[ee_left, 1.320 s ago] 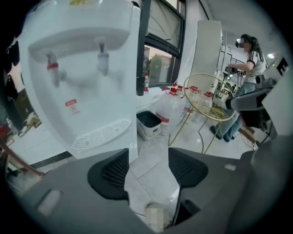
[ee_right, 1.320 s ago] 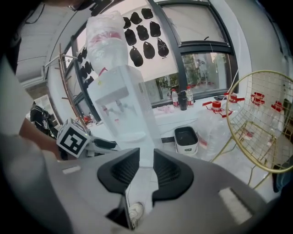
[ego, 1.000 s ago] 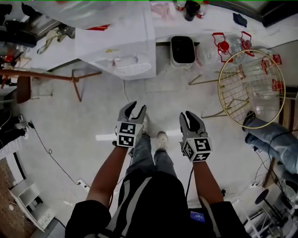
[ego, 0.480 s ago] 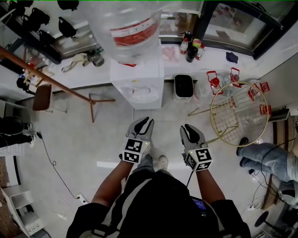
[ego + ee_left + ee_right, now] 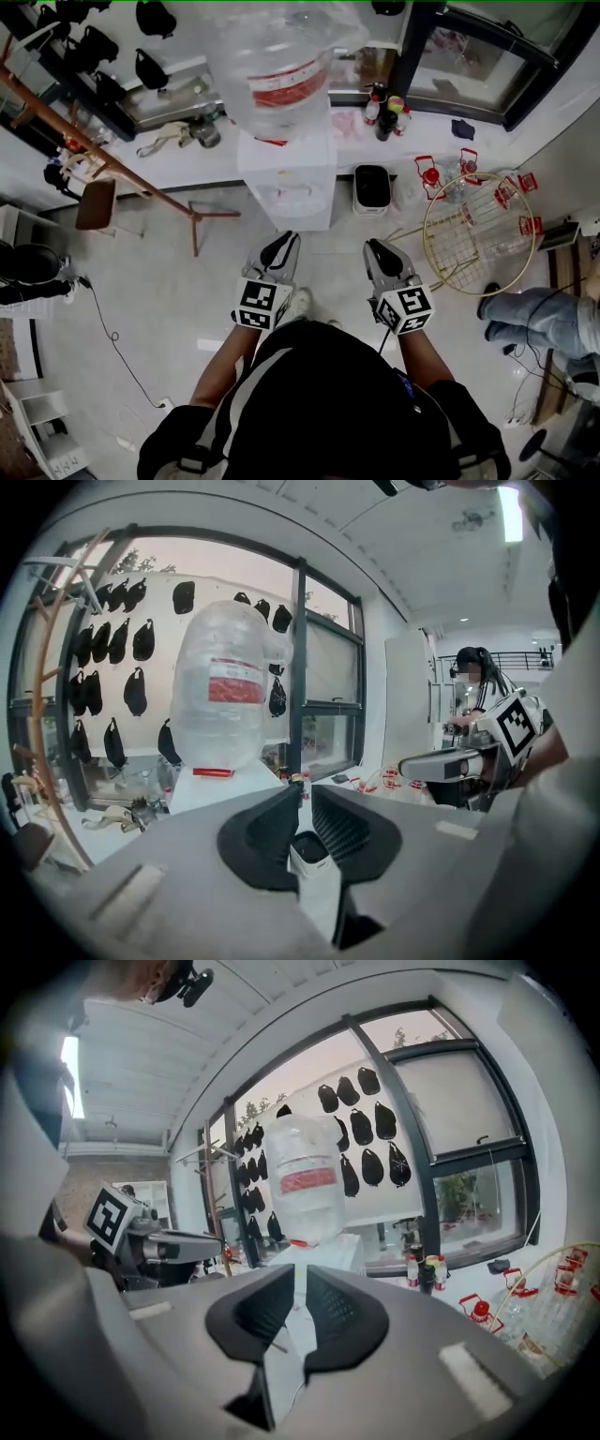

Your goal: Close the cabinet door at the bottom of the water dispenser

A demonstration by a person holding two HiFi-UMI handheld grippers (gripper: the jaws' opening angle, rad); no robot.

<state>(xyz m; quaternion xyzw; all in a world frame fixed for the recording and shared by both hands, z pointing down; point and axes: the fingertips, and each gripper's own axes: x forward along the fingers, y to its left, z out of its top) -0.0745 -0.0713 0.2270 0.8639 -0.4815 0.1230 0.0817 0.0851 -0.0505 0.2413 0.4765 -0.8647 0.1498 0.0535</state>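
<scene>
I hold my left gripper point(image 5: 282, 243) and right gripper point(image 5: 376, 249) side by side at waist height, pointing at the water dispenser point(image 5: 288, 183), which stands just ahead against the window ledge. Both sets of jaws are closing. Each gripper view shows only a narrow slit between the black ribbed pads, and nothing is caught in either. From this steep angle I cannot make out the cabinet door at the bottom of the dispenser.

Only pale floor point(image 5: 159, 281) lies between my claws and the dispenser. A small white bin point(image 5: 372, 190) with a black inside sits just to the dispenser's right. Beyond it is a round gold wire basket point(image 5: 478, 234), with red-handled clear jugs point(image 5: 429, 174) behind it. To the left a slanted wooden stand point(image 5: 122, 164) spreads its legs near the dispenser's corner. A thin black cable point(image 5: 108, 323) trails across the floor. A seated person's legs point(image 5: 534, 319) show at the right edge.

The dispenser is a boxy white plastic body topped by a big clear bottle point(image 5: 277, 66) with a red and white label. The bottle's skin looks crinkled and cloudy. The floor is smooth and slightly glossy. Black pouches point(image 5: 150, 66) hang in rows on the window, and small bottles point(image 5: 384, 108) stand on the sill. My claws are grey moulded shells, each carrying a cube with black and white square markers.
</scene>
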